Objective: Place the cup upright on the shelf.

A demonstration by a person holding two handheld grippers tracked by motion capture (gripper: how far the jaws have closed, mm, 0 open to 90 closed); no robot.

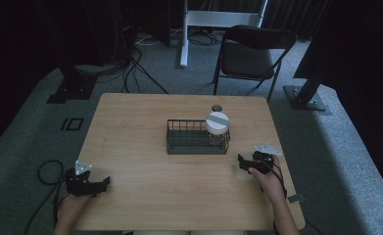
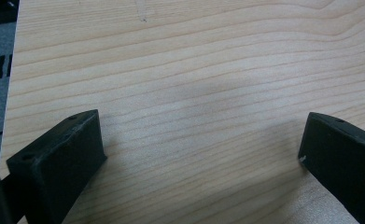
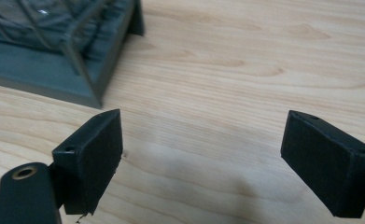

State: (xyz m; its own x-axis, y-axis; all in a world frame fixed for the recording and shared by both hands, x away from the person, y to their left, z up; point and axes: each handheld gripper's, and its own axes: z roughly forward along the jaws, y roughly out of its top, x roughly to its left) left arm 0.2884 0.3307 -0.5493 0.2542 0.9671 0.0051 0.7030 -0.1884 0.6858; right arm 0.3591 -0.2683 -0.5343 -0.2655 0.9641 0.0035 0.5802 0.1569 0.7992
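A dark wire basket (image 1: pixel 197 137) stands in the middle of the wooden table (image 1: pixel 145 171). Inside its right end sits a clear jar with a white lid (image 1: pixel 217 122). A small dark round object (image 1: pixel 217 107) lies on the table just behind the basket. My left gripper (image 1: pixel 92 185) rests near the front left corner, open, with bare wood between its jaws (image 2: pixel 201 140). My right gripper (image 1: pixel 245 164) is at the front right, a little in front of the basket's right corner (image 3: pixel 89 93), open and holding nothing (image 3: pixel 203 154).
A black folding chair (image 1: pixel 252 54) stands on the grey carpet beyond the table's far edge. Dark stand bases (image 1: pixel 71 90) sit on the floor at the left and right. Cables (image 1: pixel 44 171) trail off the left side.
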